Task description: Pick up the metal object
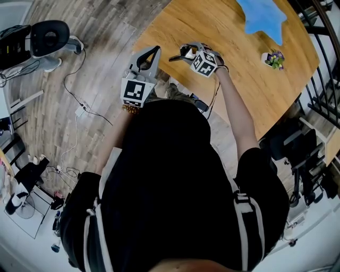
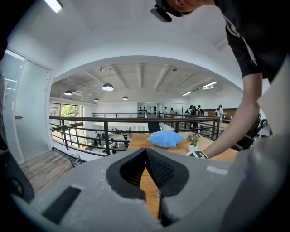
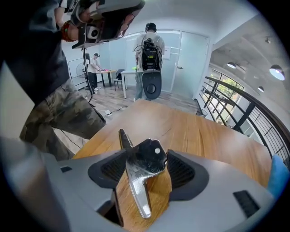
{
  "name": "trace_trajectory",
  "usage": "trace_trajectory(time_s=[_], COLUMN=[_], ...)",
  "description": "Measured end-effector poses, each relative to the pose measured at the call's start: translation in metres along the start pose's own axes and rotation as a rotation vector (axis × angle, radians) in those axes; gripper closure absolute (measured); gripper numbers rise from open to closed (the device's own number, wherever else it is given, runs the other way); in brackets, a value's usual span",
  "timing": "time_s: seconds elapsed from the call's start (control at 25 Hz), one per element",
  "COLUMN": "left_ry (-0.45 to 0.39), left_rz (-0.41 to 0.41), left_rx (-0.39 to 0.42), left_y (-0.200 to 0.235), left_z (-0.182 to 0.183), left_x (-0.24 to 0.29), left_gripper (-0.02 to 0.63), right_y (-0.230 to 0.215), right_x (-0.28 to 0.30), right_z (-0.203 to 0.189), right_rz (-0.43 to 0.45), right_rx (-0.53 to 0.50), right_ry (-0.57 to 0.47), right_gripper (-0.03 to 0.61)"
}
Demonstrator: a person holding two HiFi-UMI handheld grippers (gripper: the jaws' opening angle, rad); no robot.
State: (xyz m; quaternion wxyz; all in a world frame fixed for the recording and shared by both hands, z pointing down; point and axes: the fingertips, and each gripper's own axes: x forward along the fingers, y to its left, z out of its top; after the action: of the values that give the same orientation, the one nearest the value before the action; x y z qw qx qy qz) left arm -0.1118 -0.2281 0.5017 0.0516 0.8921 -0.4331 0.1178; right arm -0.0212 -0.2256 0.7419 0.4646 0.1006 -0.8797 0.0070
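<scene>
The metal object (image 3: 144, 161) is a shiny, flat, bent piece with a small hole and a narrow arm pointing back toward the camera. It lies between the two jaws of my right gripper (image 3: 146, 170), which stand wide on either side of it, and I see no pad pressing on it. From the head view the right gripper (image 1: 186, 52) is over the near-left corner of the wooden table (image 1: 234, 58), with the object (image 1: 177, 57) at its tips. My left gripper (image 1: 154, 49) hangs off the table's left edge, its tips together and empty (image 2: 146, 152).
A blue cushion (image 1: 263, 16) lies at the table's far side, and a small flower pot (image 1: 273, 58) stands to the right. A black railing (image 1: 324, 79) runs past the table's right edge. Cables (image 1: 79, 101) and a black-and-white machine (image 1: 48, 37) are on the wooden floor to the left.
</scene>
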Motion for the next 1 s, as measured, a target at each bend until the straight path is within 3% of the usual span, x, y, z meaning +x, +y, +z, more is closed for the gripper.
trace_trajectory(time_s=[0.6, 1.0], left_ry=[0.010, 0.014], left_rz=[0.015, 0.017], left_rx=[-0.006, -0.008], left_y=[0.002, 0.001], left_z=[-0.007, -0.011], left_x=[-0.011, -0.014], left_gripper=[0.604, 0.604], right_y=[-0.003, -0.007], right_x=[0.009, 0.012], right_z=[0.000, 0.003], right_rz=[-0.005, -0.022], right_rx=[0.009, 0.146], right_ry=[0.009, -0.009], right_gripper=[0.305, 0.327])
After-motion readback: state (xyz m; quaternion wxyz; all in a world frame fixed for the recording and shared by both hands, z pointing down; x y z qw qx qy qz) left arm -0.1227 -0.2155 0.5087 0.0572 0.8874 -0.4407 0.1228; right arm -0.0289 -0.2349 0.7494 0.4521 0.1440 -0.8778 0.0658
